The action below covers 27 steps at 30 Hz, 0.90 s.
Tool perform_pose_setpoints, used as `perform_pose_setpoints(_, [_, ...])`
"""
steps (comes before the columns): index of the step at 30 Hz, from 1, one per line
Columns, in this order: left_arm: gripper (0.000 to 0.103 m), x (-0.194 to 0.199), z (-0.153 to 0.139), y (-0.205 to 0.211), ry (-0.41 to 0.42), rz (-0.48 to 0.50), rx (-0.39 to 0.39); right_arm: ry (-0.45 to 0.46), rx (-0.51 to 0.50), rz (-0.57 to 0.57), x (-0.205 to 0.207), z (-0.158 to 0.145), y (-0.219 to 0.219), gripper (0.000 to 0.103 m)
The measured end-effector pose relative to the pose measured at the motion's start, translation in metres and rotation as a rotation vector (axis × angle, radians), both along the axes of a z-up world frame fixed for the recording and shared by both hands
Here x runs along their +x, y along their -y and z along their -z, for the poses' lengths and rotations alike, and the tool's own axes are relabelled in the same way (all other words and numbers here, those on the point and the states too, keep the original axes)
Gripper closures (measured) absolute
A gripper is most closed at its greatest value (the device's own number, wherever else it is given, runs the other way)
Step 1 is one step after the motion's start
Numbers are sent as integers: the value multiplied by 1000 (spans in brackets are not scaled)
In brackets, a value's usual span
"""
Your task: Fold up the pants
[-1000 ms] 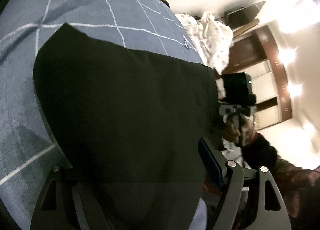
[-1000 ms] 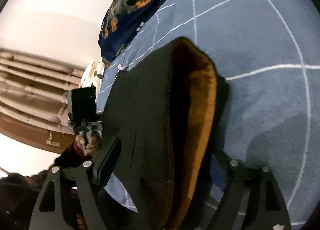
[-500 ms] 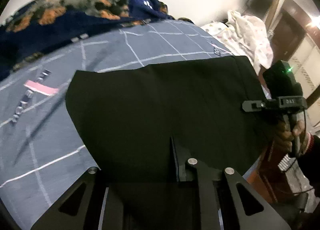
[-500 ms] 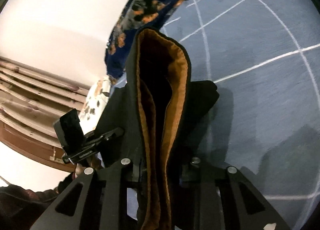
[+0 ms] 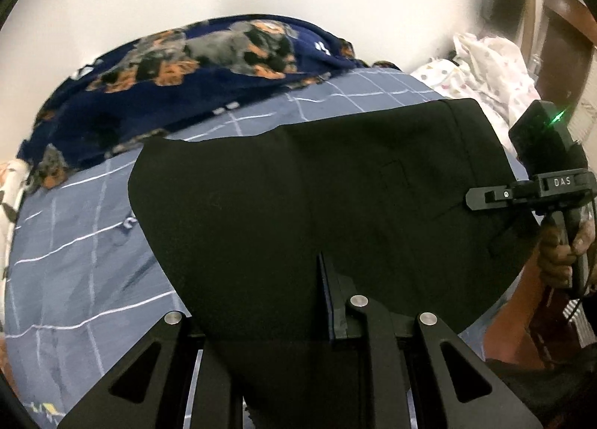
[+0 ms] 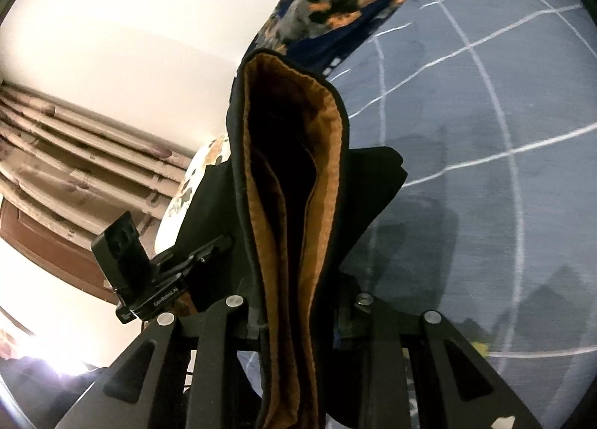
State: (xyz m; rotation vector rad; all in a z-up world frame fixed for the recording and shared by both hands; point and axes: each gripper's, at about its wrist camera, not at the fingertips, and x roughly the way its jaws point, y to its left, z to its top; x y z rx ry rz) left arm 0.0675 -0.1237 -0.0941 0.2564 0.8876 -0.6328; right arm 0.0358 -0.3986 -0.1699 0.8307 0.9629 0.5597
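The black pants (image 5: 335, 182) hang stretched between both grippers above the blue checked bed (image 5: 74, 242). My left gripper (image 5: 298, 320) is shut on one edge of the pants, the cloth draped over its fingers. My right gripper (image 6: 298, 317) is shut on the waistband, whose orange-brown lining (image 6: 328, 152) stands up in front of the camera. The right gripper also shows in the left wrist view (image 5: 485, 199), at the pants' right edge. The left gripper shows in the right wrist view (image 6: 220, 242), at the pants' left edge.
A dark blue dog-print blanket (image 5: 209, 55) lies along the bed's far side by the white wall. A white spotted cloth (image 5: 485, 67) is heaped at the right. A brown wooden door (image 5: 559, 37) stands beyond it.
Both grippers closed on the pants and lifted them off the bed. The views tilted up toward the wall, and the waistband now stands upright in the right gripper.
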Motion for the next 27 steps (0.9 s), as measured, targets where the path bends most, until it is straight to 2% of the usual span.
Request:
perform_pose_setpoints(15, [84, -1, -8, -54, 55, -88, 1, 19, -33, -61, 21, -20, -58, 80])
perform_pose_setpoints(27, [84, 32, 3, -88, 61, -154, 0, 4, -28, -95, 58, -8, -93, 80])
